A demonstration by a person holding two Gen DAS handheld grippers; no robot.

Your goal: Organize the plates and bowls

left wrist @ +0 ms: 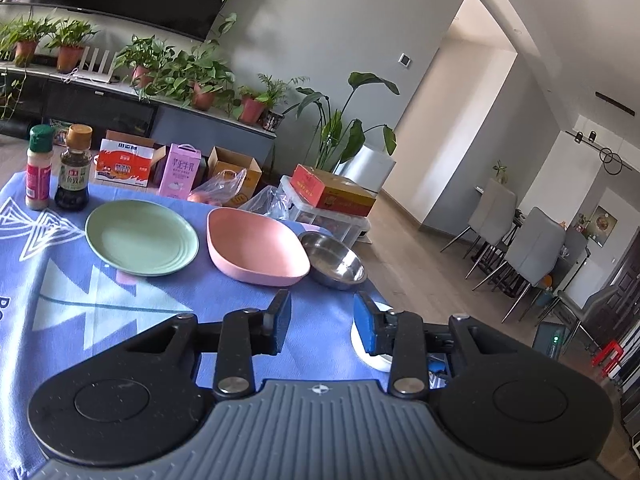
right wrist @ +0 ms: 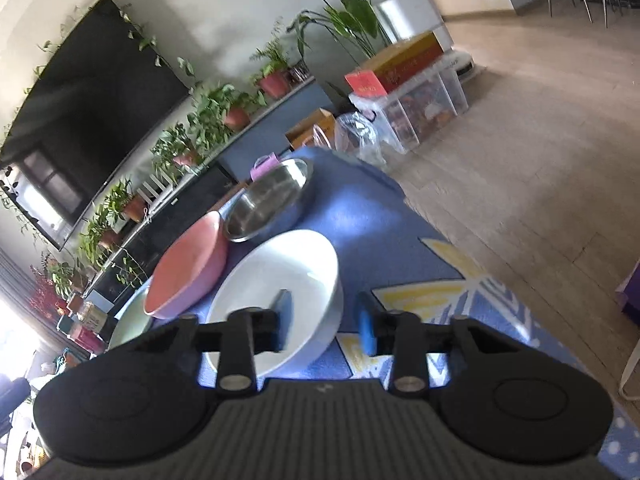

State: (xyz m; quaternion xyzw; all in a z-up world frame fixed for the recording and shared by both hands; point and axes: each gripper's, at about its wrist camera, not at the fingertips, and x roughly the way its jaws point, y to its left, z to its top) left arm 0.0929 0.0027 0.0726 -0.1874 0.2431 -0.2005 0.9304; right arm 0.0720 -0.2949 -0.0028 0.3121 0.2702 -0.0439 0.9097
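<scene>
On the blue tablecloth point(left wrist: 120, 304) lie a green plate point(left wrist: 140, 236), a pink dish point(left wrist: 256, 246) and a steel bowl point(left wrist: 334, 258) in a row. My left gripper point(left wrist: 323, 322) is open and empty, above the cloth in front of them; a white bowl point(left wrist: 370, 354) shows partly behind its right finger. In the right wrist view my right gripper point(right wrist: 326, 320) is open, its left finger over the inside of the white bowl point(right wrist: 280, 280) and its right finger outside the rim. The pink dish point(right wrist: 188, 268), steel bowl point(right wrist: 264, 200) and green plate point(right wrist: 130, 324) lie beyond.
Two seasoning bottles point(left wrist: 56, 168) stand at the table's far left. Boxes, plastic bags and a clear bin point(left wrist: 328, 216) sit on the floor past the table's far edge. Potted plants line a TV cabinet point(left wrist: 160, 116). The table's right edge drops to wooden floor point(right wrist: 520, 184).
</scene>
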